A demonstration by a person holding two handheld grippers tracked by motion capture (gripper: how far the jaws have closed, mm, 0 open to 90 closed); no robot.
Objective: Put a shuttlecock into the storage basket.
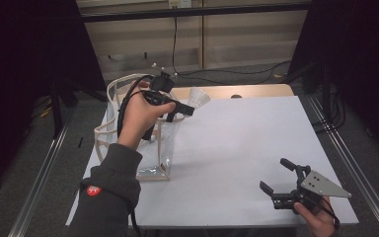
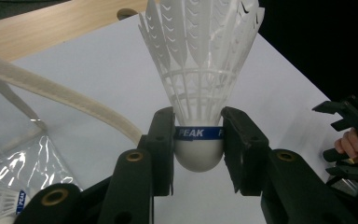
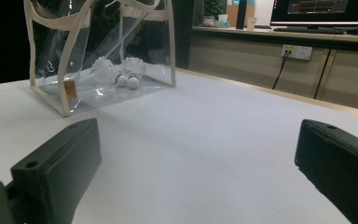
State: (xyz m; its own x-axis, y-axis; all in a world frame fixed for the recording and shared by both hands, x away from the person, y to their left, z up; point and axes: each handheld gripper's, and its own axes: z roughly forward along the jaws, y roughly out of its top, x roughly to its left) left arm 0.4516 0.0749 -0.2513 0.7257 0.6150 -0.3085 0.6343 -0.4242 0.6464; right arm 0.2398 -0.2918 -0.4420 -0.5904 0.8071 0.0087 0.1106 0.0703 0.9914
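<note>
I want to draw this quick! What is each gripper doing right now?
Left gripper: shut on the white feathered shuttlecock with a blue band, by its rounded base.
Right gripper: open, holding nothing.

This looks like a lab or a test room set up for recordings. A white table [image 1: 237, 148] stands between dark curtains [image 1: 24, 74] hung on both sides, with metal rails [image 1: 44, 168] running along the grey floor. Black cables [image 1: 237, 74] trail over that floor toward a wall socket [image 3: 297, 51] on pale wooden panelling. In the right gripper view a counter [image 3: 279, 35] carries a lit monitor [image 3: 321, 11] and what may be a small plant, too blurred to be sure of.
</note>
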